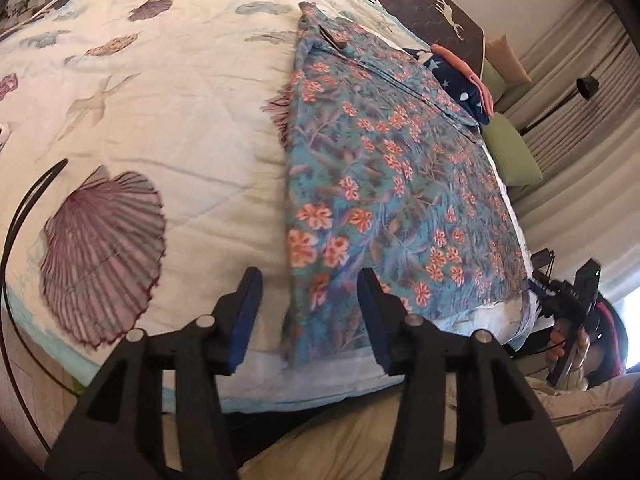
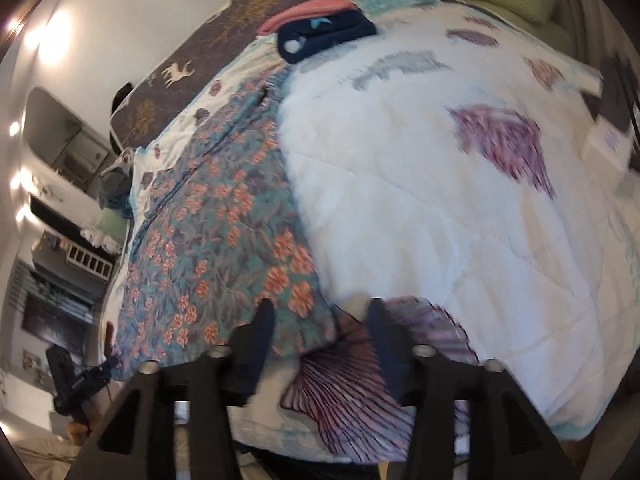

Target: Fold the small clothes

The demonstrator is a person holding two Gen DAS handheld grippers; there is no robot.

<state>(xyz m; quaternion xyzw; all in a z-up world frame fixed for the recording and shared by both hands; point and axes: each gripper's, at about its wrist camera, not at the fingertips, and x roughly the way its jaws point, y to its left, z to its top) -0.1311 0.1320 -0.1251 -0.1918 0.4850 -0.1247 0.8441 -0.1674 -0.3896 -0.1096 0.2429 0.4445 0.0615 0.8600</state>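
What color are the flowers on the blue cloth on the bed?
Orange-pink flowers on the cloth; clearest in the left wrist view.

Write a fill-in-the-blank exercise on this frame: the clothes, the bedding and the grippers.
1. The floral garment lies spread on a quilt printed with ____.
2. The pink cloth rests on a folded ____ garment.
3. The left hand-held gripper holds ____ between its blue pads.

Missing words: seashells; navy; nothing

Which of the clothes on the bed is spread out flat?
The blue flowery garment, lying open near the edge. The navy one and pink one sit bunched together farther back.
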